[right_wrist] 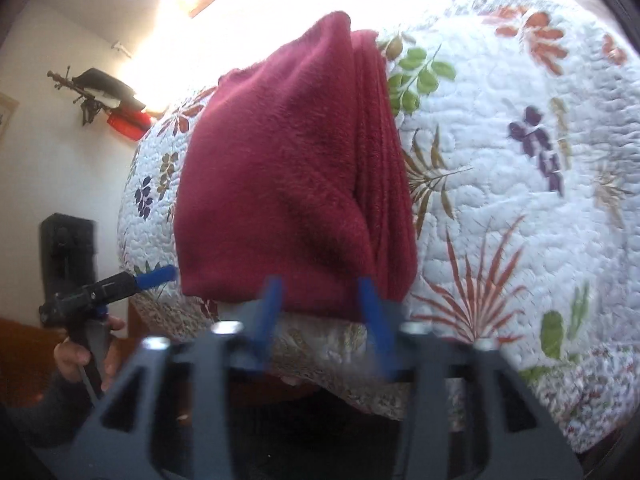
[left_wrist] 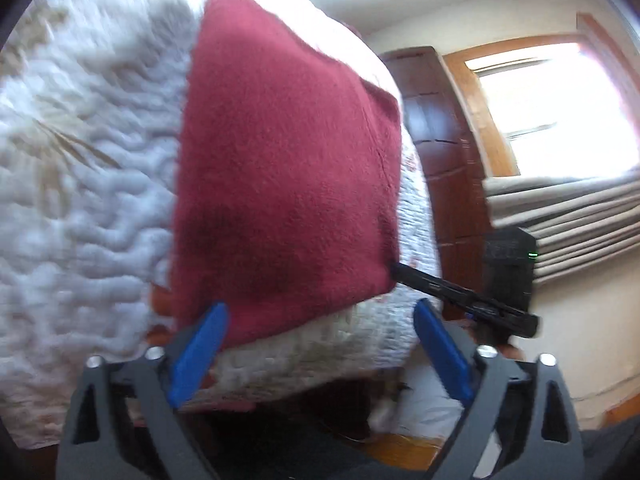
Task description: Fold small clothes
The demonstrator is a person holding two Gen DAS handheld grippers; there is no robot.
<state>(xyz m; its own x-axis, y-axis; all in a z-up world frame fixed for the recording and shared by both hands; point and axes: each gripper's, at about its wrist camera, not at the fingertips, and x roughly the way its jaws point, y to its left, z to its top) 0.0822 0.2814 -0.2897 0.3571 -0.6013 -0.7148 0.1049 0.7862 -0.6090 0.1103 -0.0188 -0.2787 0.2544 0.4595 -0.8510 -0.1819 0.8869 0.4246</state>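
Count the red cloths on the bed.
1. The red cloth lies folded on the quilt by the bed's near edge, with the left gripper and right gripper at its near hem. Others may lie out of view.

The quilt (left_wrist: 72,184) at the left of the left wrist view is smeared by motion, its pattern unreadable. The right gripper's (right_wrist: 324,320) blue fingers (right_wrist: 269,312) are blurred, so whether they touch the red cloth (right_wrist: 288,168) cannot be told. That cloth's near edge hides behind them. The right gripper's tip (left_wrist: 396,270) vanishes behind the cloth's corner in the left wrist view. The window (left_wrist: 560,96) at upper right is blown out. Items on the wall rack (right_wrist: 100,96) at upper left are too small to name
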